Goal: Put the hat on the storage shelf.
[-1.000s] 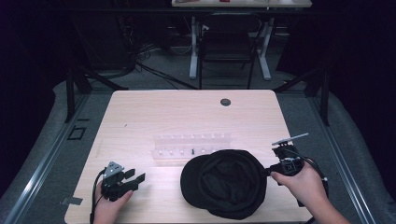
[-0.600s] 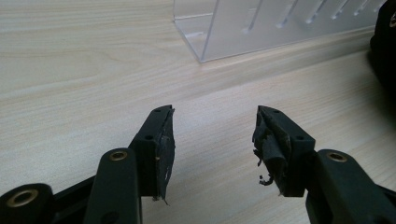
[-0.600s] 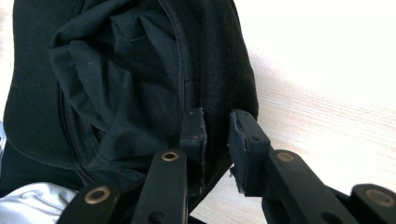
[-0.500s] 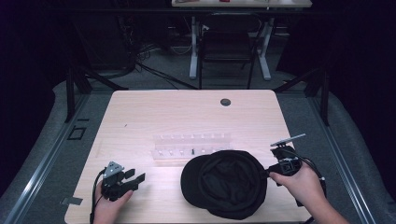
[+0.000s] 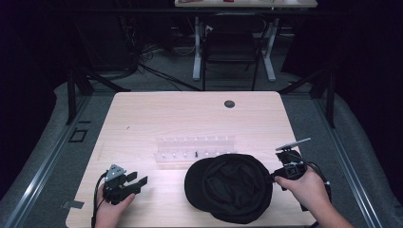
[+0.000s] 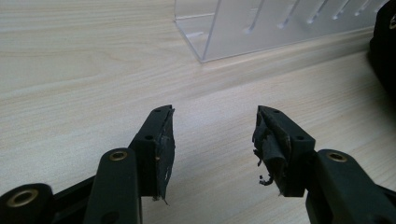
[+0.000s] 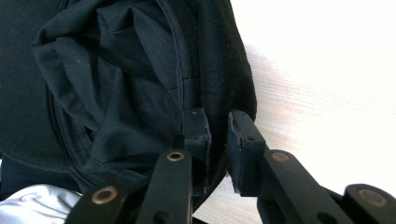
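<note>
A round black fabric cap point(image 5: 230, 187) lies near the desk's point(image 5: 190, 114) front edge, the right hand-held gripper point(image 5: 274, 177) at its rim, the left hand-held gripper point(image 5: 138, 183) well apart.

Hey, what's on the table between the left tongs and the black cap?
Nothing. In the high view, only bare wood separates the left tongs from the black cap. The clear rack sits farther back, off that line.
</note>
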`<state>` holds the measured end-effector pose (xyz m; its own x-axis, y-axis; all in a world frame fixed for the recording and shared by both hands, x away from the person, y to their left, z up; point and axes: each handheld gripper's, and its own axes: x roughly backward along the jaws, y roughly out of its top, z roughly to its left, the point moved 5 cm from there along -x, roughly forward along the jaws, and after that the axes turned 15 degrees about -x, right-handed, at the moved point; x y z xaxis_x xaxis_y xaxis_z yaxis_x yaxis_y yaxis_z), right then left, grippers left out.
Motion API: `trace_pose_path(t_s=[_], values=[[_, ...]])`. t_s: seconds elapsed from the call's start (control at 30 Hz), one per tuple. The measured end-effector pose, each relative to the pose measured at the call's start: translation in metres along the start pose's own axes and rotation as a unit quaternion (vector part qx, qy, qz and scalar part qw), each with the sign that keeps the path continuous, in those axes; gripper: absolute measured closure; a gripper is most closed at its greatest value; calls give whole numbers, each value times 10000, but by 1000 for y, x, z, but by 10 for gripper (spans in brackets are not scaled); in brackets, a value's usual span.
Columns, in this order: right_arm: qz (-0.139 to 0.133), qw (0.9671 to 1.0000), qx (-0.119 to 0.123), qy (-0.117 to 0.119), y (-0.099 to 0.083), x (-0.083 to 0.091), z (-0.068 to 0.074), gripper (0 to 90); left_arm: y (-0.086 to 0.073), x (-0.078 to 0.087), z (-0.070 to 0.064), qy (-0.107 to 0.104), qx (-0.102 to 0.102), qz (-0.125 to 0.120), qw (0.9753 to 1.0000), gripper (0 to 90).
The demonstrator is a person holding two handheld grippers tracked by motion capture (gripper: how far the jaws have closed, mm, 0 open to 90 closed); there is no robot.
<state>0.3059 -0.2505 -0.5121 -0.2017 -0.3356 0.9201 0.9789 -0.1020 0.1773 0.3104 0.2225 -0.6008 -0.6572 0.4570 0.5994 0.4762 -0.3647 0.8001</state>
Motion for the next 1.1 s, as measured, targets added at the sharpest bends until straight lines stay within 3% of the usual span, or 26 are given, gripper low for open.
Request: trace_pose_path(t_s=[0.17,0.2,0.33,0.5,0.53,1.1], values=[[95,9999,-37,22,0,-2,-1,760,0,0,0,-1,2,5,10000,479],[35,9999,-134,70,-1,-3,-1,770,0,0,0,-1,2,6,10000,479],[152,9998,-108,89,-1,-2,-3,824,0,0,0,-2,3,7,10000,479],[82,9997,-194,120,-1,-1,0,869,0,0,0,0,7,17,10000,479],[146,9997,-110,131,-1,1,-1,872,0,0,0,3,11,13,10000,479],[98,9990,-7,438,0,22,15,883,0,-1,0,-17,2,19,10000,479]])
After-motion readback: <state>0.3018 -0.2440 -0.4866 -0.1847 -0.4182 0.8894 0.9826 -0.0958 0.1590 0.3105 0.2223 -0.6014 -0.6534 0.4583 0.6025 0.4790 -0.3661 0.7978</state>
